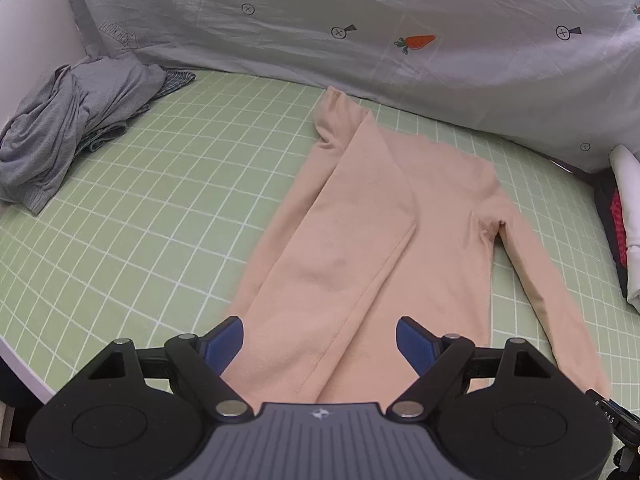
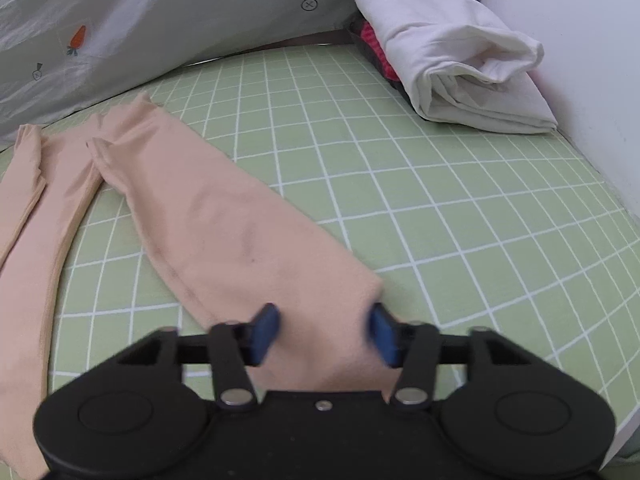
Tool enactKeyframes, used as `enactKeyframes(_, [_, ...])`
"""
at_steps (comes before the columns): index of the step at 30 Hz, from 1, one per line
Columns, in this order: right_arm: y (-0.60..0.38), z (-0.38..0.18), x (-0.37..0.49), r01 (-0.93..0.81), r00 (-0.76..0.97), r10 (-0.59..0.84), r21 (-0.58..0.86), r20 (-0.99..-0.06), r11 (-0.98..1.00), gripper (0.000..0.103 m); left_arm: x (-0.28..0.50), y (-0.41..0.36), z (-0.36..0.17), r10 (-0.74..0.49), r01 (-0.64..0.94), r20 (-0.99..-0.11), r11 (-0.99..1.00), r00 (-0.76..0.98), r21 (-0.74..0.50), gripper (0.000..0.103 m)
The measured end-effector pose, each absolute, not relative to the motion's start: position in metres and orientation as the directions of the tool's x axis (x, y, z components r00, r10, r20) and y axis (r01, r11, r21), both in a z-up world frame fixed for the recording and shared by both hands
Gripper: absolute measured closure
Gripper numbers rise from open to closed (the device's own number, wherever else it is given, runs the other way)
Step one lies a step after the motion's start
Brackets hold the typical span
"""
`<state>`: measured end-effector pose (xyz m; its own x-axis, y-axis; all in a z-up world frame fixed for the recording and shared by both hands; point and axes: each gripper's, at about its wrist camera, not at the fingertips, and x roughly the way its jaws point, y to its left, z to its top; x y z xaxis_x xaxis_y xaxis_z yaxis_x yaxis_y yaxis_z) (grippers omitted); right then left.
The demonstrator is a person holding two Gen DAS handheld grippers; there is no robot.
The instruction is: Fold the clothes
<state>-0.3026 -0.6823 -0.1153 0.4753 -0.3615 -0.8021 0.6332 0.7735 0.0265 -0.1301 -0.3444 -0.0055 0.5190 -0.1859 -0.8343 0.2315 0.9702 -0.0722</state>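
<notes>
A peach long-sleeved top [image 1: 360, 240] lies flat on the green grid mat [image 1: 160, 200], one side folded over its middle. My left gripper [image 1: 320, 344] is open, its blue pads [image 1: 224, 340] spread over the top's near hem, not gripping. In the right wrist view the top's loose sleeve [image 2: 224, 220] stretches toward the camera. My right gripper [image 2: 324, 334] is open, with the sleeve's cuff end lying between its blue pads [image 2: 266, 330]; the pads stand apart from the cloth's edges.
A crumpled grey garment [image 1: 76, 128] sits at the mat's far left. A folded white cloth over a red and black item [image 2: 460, 64] sits at the far right. A grey carrot-print sheet [image 1: 360, 20] hangs along the back. White wall on the right [image 2: 592, 60].
</notes>
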Motion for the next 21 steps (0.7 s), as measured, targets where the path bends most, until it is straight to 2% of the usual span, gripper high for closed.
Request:
enactKeyframes(1, [-0.683,-0.114,-0.299,0.636,0.47,-0.35,0.037,-0.81,0.77,0.092,-0.126,-0.344,-0.002,-0.194,0.24,-0.828,0.968,0.526,-0.074,0.019])
enactKeyframes(3, [-0.685,-0.109,-0.292,0.644,0.467,-0.337,0.054,-0.817,0.763,0.094,-0.113,-0.34,0.005,-0.209,0.248,-0.817,0.965,0.537,-0.084,0.019])
enactKeyframes(8, [-0.686,-0.081,-0.264,0.664,0.528,-0.392,0.079,-0.754,0.744,0.094,-0.076,-0.331,0.01,-0.216,0.254,-0.791,0.964,0.572,-0.08,0.019])
enactKeyframes(13, [-0.672,-0.042,-0.211,0.615,0.629,-0.399,0.113,-0.668,0.781,0.094,-0.034,-0.318,0.002,-0.212,0.233,-0.804,0.968,0.556,-0.094,0.019])
enactKeyframes(17, [-0.654,-0.025,-0.155,0.545,0.705,-0.344,0.164,-0.62,0.822,0.094,0.001,-0.314,-0.011,-0.211,0.212,-0.817,0.971,0.536,-0.112,0.019])
enactKeyframes(21, [-0.629,-0.025,-0.093,0.443,0.77,-0.23,0.239,-0.595,0.864,0.094,0.043,-0.318,-0.026,-0.2,0.191,-0.833,0.975,0.517,-0.116,0.019])
